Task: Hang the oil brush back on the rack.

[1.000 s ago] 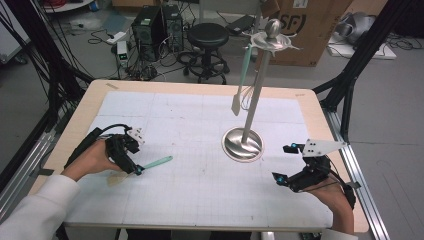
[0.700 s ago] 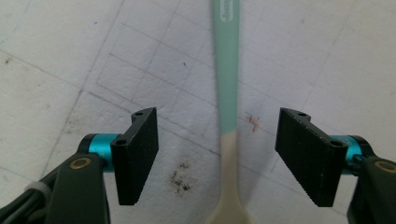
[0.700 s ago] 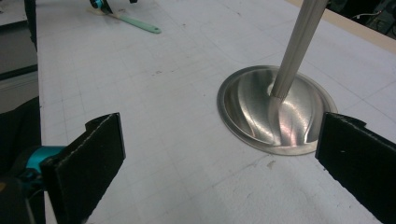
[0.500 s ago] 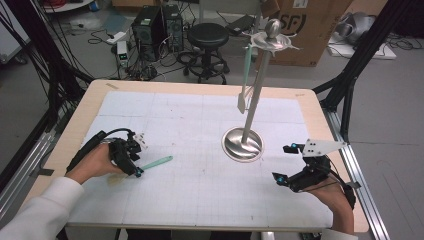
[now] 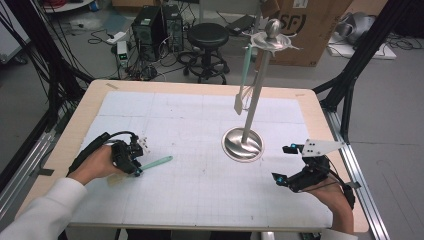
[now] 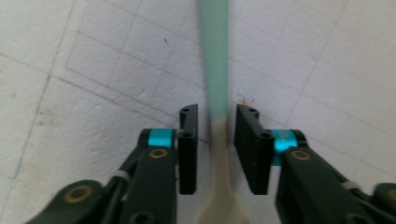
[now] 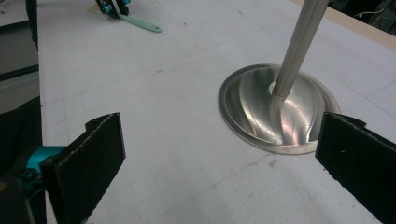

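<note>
A utensil with a mint-green handle point(image 5: 156, 161) and a cream end point(image 6: 219, 186) lies flat on the white gridded mat. My left gripper point(image 5: 136, 167) is low over it, and its jaws have just been closing. In the left gripper view the handle point(image 6: 214, 56) runs between the pads point(image 6: 188, 149) with a thin gap on each side, so my left gripper point(image 6: 216, 140) is open. My right gripper point(image 5: 282, 164) rests at the right and stands wide open point(image 7: 219, 154) with nothing between its jaws. It faces the metal stand's round base point(image 7: 261, 107).
The metal stand point(image 5: 242, 145) rises from mid-table to a hooked top point(image 5: 272, 37). A second green-handled utensil point(image 5: 245, 75) hangs from that top. The wooden table edge point(image 5: 320, 100) frames the mat. Beyond it are a stool point(image 5: 207, 37) and cardboard boxes.
My left gripper's jaws have drawn in around the green-handled utensil, and the hand has barely shifted. The right hand and the stand have not moved.
</note>
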Action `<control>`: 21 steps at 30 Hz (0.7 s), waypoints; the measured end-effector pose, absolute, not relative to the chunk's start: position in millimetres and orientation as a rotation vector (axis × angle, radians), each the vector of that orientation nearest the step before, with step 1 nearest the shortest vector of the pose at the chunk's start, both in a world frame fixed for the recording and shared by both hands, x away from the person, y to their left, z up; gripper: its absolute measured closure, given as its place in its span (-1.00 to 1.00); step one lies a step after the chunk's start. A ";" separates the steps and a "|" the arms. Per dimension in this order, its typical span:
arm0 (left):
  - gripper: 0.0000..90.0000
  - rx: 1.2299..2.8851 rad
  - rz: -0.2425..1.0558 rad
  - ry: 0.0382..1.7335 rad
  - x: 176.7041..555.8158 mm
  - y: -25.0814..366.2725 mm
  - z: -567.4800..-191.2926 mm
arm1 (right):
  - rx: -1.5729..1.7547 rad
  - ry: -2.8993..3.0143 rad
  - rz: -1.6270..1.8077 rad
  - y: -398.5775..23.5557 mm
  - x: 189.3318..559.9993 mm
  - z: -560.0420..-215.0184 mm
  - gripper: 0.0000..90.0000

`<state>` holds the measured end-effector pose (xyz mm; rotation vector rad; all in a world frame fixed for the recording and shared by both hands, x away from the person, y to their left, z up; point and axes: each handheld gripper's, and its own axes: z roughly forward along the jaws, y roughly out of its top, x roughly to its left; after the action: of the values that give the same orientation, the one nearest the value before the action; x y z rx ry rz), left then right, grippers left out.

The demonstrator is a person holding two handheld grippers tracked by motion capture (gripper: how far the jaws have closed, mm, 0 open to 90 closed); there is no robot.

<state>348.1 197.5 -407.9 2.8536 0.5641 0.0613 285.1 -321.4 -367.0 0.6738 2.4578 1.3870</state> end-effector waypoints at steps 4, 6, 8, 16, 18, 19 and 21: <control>0.79 2.882 0.082 0.548 345.8 193.4 -407.7 | 0.673 2.466 1.384 -319.9 285.4 -367.4 -0.99; 0.80 2.885 0.090 0.546 345.5 192.9 -407.6 | 0.672 2.470 1.380 -318.9 285.3 -367.4 -0.99; 0.81 2.890 0.090 0.546 345.7 192.6 -407.3 | 0.659 2.470 1.383 -317.7 285.3 -367.0 -0.99; 0.82 2.884 0.090 0.465 344.1 194.5 -406.7 | 0.663 2.458 1.390 -319.0 284.4 -365.1 -0.99; 0.82 2.867 0.076 0.436 344.2 194.7 -405.5 | 0.659 2.457 1.393 -319.9 284.5 -365.1 -0.99; 0.82 2.858 0.077 0.421 343.8 194.3 -404.3 | 0.669 2.455 1.393 -320.3 284.2 -364.8 -0.99; 0.82 2.831 0.069 0.412 342.8 194.2 -401.3 | 0.667 2.451 1.391 -321.0 284.5 -364.9 -0.99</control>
<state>342.8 194.2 -401.3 2.8306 0.4116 0.0688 284.5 -321.0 -364.9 0.6665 2.4511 1.3914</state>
